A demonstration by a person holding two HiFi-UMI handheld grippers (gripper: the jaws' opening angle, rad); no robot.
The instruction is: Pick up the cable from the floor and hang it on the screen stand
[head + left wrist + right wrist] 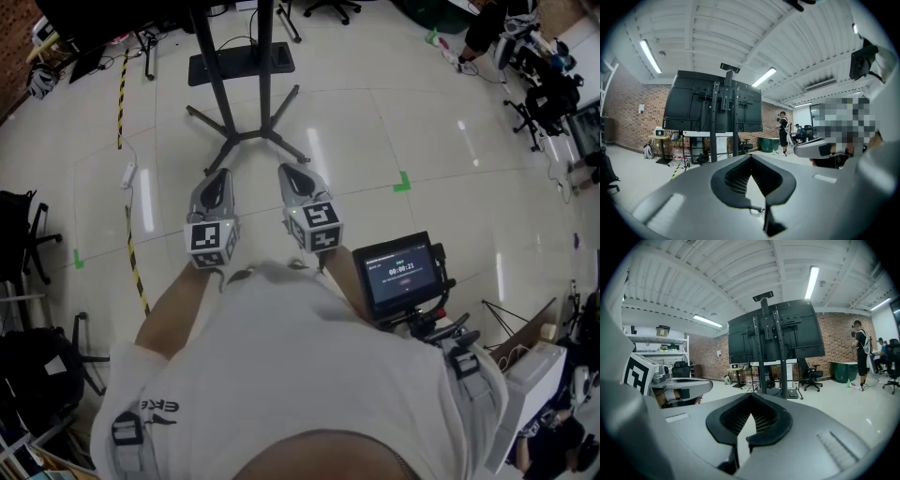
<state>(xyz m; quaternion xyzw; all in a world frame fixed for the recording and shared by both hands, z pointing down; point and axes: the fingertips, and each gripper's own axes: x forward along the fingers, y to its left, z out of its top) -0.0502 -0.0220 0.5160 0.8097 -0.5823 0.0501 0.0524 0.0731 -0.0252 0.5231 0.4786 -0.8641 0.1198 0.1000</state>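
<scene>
The black screen stand [228,105] rises straight ahead, its splayed legs on the pale floor just beyond my grippers. The dark screen [712,101] on that stand fills the middle of both gripper views, and its posts [764,366] run down to the floor. A white power strip [129,174] with a thin lead lies on the floor to the left, beside a yellow-black striped line [120,94]. My left gripper [221,174] and right gripper [292,172] are held side by side, level, pointing at the stand. Both are shut and empty, apart from the cable.
A small monitor [401,272] is mounted at the person's right hip. Another stand's flat black base [239,66] sits behind. Office chairs [28,234] stand at the left, desks and seated people [487,28] at the far right. Green tape marks [402,182] dot the floor.
</scene>
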